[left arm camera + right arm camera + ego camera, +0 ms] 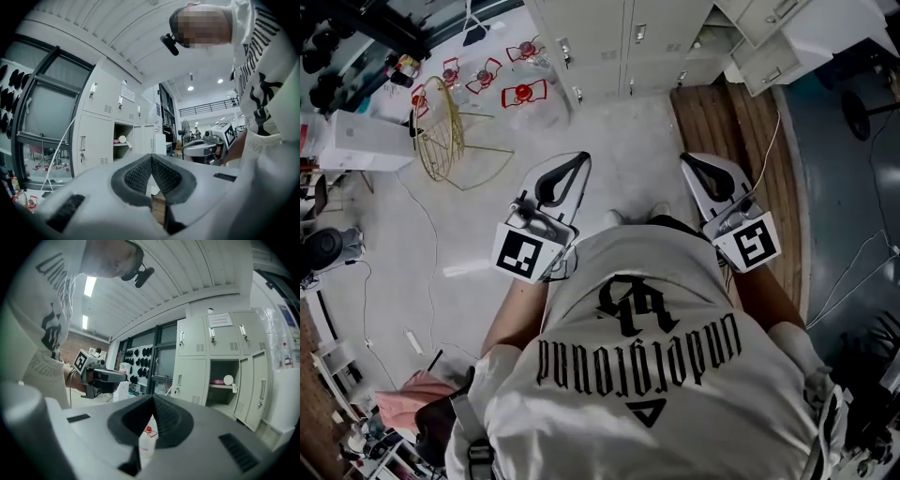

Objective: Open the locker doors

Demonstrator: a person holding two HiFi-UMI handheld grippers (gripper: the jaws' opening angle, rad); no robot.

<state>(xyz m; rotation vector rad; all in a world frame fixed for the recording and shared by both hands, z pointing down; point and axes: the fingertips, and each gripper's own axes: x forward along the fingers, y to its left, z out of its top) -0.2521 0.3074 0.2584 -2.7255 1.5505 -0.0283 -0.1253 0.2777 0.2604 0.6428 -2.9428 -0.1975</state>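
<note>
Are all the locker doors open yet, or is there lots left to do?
Not yet. Done: one lower locker stands open, its shelf showing. In hand: nothing; the left gripper and right gripper are both shut and empty, touching no door. Left: the lower door beside the open one and the upper doors are closed.

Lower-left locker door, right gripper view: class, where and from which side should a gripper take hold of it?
Take its handle, the slim upright bar near the left edge of the door. Come straight at the front and pinch the bar across its width, since it runs vertically.
</note>
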